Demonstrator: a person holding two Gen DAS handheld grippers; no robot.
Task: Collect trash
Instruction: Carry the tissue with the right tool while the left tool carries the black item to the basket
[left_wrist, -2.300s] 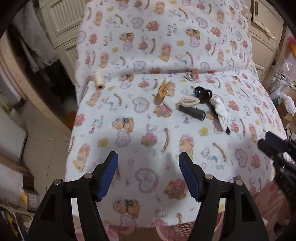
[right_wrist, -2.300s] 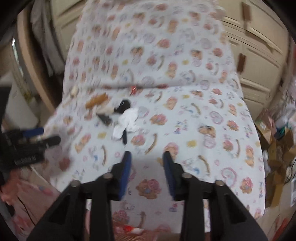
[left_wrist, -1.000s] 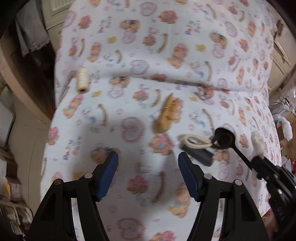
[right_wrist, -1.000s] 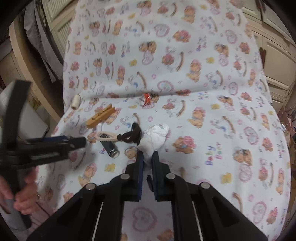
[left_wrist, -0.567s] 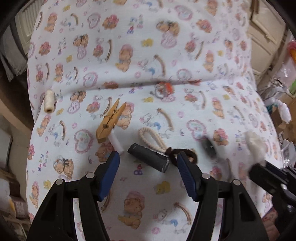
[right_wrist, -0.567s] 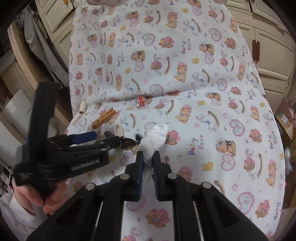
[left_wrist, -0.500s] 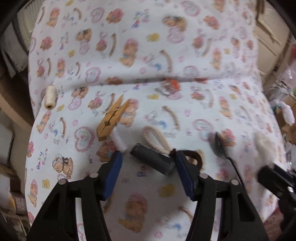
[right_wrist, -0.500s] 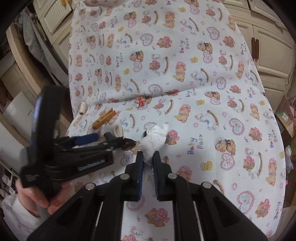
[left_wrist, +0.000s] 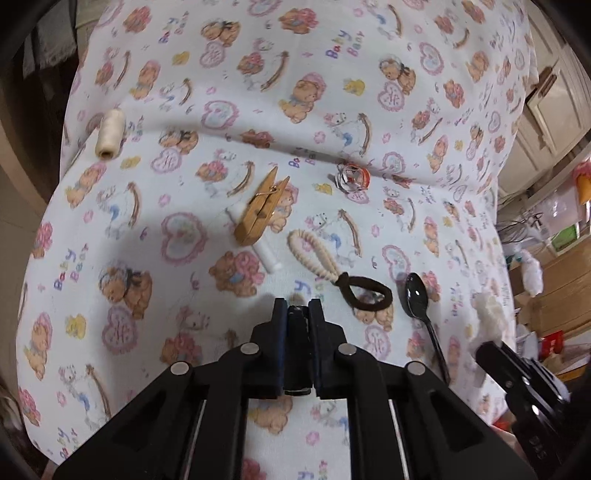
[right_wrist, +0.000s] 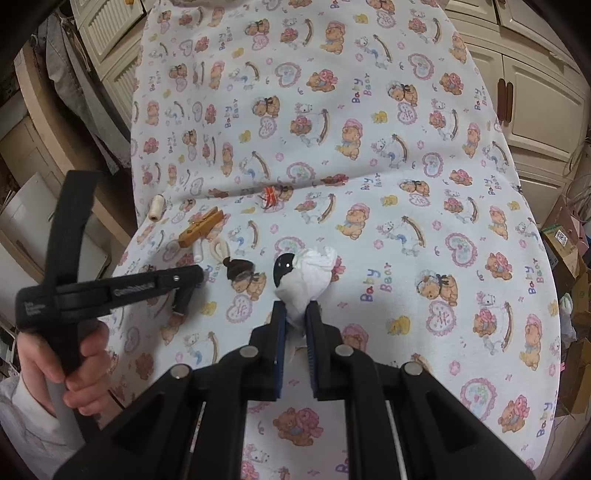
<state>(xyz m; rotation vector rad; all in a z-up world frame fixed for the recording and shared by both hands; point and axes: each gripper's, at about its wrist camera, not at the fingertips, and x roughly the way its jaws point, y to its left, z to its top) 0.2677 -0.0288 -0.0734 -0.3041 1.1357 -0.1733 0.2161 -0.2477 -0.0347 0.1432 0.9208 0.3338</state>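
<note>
The dark cylinder (left_wrist: 296, 343), a short black tube, sits clamped between the pads of the left gripper (left_wrist: 297, 314), whose jaws are closing on it. In the left wrist view its long axis runs straight along the fingers, toward 12 o'clock; in the right wrist view it hangs below the left gripper (right_wrist: 192, 275), slanting down toward 7 o'clock, just above the bear-print sheet (right_wrist: 424, 206). The crumpled white tissue (right_wrist: 310, 277) is pinched in the right gripper (right_wrist: 295, 314), jaws together on its tail, the wad bulging forward toward 12 o'clock and covering part of the black spoon (right_wrist: 282, 267).

So, by my reading, two pieces are in hand and none yet visibly binned; no bin shows in either view. Left on the sheet: the black spoon (left_wrist: 419, 299), bowl toward 12 o'clock and handle running to 5 o'clock; at its 9 o'clock the brown hair tie (left_wrist: 367, 293), touching the cream braided loop (left_wrist: 314, 254); at the loop's 10 o'clock the wooden clothespin (left_wrist: 260, 212), lying across a small white tube (left_wrist: 264, 254) and pointing toward 1 o'clock. The red-and-clear wrapper (left_wrist: 352, 177) lies by the cushion crease, and the cream thread spool (left_wrist: 109, 134) well apart at far 10 o'clock. Which of these count as trash I can only guess; the wrapper and spoon seem likeliest.
</note>
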